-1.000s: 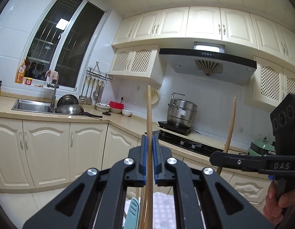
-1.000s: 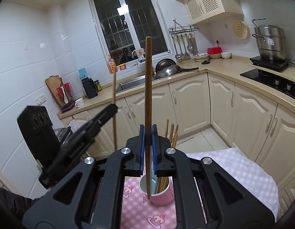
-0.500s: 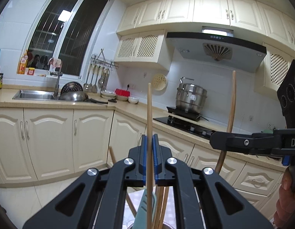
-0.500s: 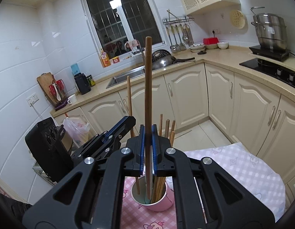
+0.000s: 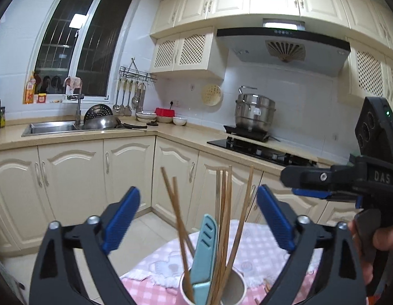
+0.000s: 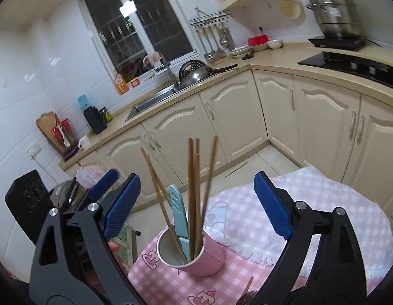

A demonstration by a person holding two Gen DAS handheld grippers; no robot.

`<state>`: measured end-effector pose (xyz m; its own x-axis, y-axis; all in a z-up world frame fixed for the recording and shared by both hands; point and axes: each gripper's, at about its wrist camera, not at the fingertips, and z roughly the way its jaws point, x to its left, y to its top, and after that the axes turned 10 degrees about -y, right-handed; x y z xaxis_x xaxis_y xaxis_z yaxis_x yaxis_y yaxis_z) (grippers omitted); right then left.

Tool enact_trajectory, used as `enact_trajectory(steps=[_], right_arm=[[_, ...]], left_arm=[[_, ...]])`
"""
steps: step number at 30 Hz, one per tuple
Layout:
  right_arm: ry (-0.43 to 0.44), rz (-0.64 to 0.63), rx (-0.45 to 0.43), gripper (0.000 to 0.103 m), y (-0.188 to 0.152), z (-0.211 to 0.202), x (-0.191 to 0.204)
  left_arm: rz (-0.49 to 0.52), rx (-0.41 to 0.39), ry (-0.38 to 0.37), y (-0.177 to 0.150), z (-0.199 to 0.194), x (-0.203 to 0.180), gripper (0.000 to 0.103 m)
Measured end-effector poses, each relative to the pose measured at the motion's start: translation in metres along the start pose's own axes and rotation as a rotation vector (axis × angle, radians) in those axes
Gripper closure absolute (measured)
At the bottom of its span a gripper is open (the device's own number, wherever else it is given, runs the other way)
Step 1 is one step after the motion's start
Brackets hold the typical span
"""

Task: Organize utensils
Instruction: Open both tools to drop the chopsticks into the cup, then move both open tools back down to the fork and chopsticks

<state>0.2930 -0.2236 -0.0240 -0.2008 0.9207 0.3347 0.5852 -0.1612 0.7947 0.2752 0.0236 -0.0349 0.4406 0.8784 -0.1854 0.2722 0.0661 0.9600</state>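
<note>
Both chopsticks I had clamped half a second ago now stand loose in the pink cup (image 6: pixel 196 256), and both sets of jaws are spread wide, holding nothing. Through the left wrist camera, my left gripper (image 5: pixel 197 222) frames the chopsticks (image 5: pixel 223 218) and a light blue utensil (image 5: pixel 204 254), with the right gripper (image 5: pixel 331 180) off to the side. Only the right wrist camera, from my right gripper (image 6: pixel 196 206), shows the whole cup upright on the pink checked cloth (image 6: pixel 247 274) covering the bench.

Steel steamer pot (image 5: pixel 255 113) on stove, wok (image 5: pixel 102 122) by sink (image 5: pixel 51 127), red box (image 5: pixel 164 112), ladles on rack (image 5: pixel 129 96)
</note>
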Motion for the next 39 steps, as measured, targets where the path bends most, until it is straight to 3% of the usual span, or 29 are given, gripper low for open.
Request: enact_trajectory(steps=[18,32,39], right_arm=[[-0.109,0.078,-0.010,0.006,-0.034,-0.070,-0.041],[-0.244,0.105,0.054,0.006,-0.073,-0.096,-0.073],[-0.281,0.119,0.104,0.006,-0.093,-0.095,-0.085]], left_arm=[[0.069,0.169,0.102,0.007,-0.047,-0.049,0.005],[0.112,0.269,0.040,-0.027,-0.056,-0.081,0.005],[0.133,0.360,0.012,-0.052,-0.042,-0.094,0.004]])
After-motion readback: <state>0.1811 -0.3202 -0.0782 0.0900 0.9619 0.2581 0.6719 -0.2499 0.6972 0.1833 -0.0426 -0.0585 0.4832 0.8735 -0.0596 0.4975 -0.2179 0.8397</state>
